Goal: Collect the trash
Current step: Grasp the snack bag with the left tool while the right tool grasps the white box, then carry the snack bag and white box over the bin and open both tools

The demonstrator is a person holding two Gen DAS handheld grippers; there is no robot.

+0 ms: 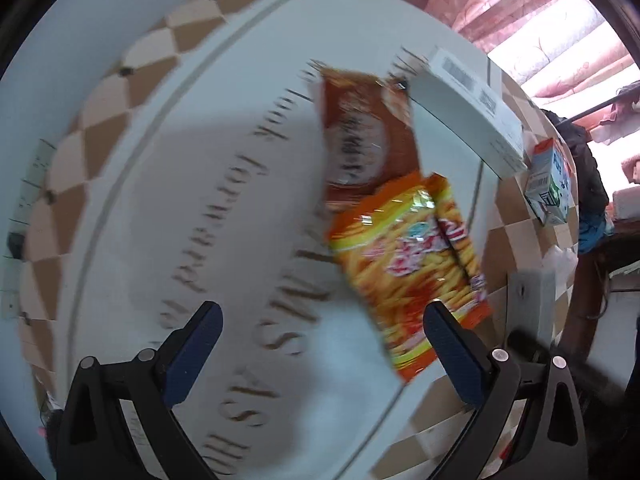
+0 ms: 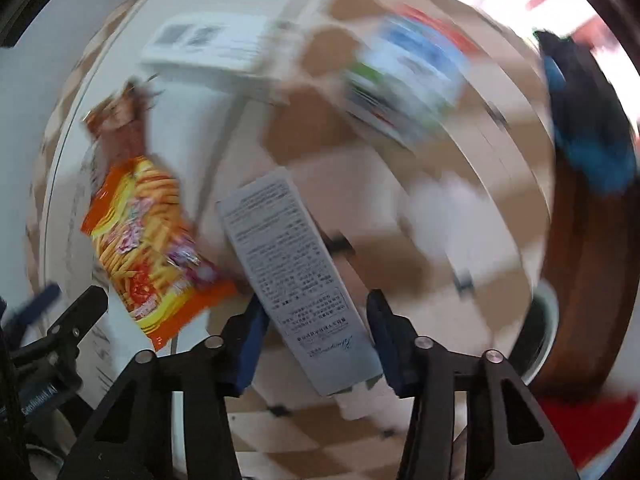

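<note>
My right gripper (image 2: 315, 300) is shut on a long grey printed box (image 2: 288, 256), which stays sharp while the table behind it blurs. An orange snack bag (image 1: 408, 264) lies on the white printed tablecloth (image 1: 180, 160), its lower corner beside the right finger of my left gripper (image 1: 322, 312). That gripper is open, pointing down at the cloth, with nothing between its fingers. A brown packet (image 1: 364, 136) lies just beyond the orange bag. In the right wrist view the orange bag (image 2: 148, 248) and brown packet (image 2: 120, 124) sit to the left of the held box.
A flat white box (image 1: 468, 108) rests at the far side of the cloth. A small milk carton (image 1: 550, 184) stands on the checkered table near its edge, with a crumpled white wrapper (image 1: 560, 260) close by. Dark clothing (image 2: 580, 120) hangs past the table's right side.
</note>
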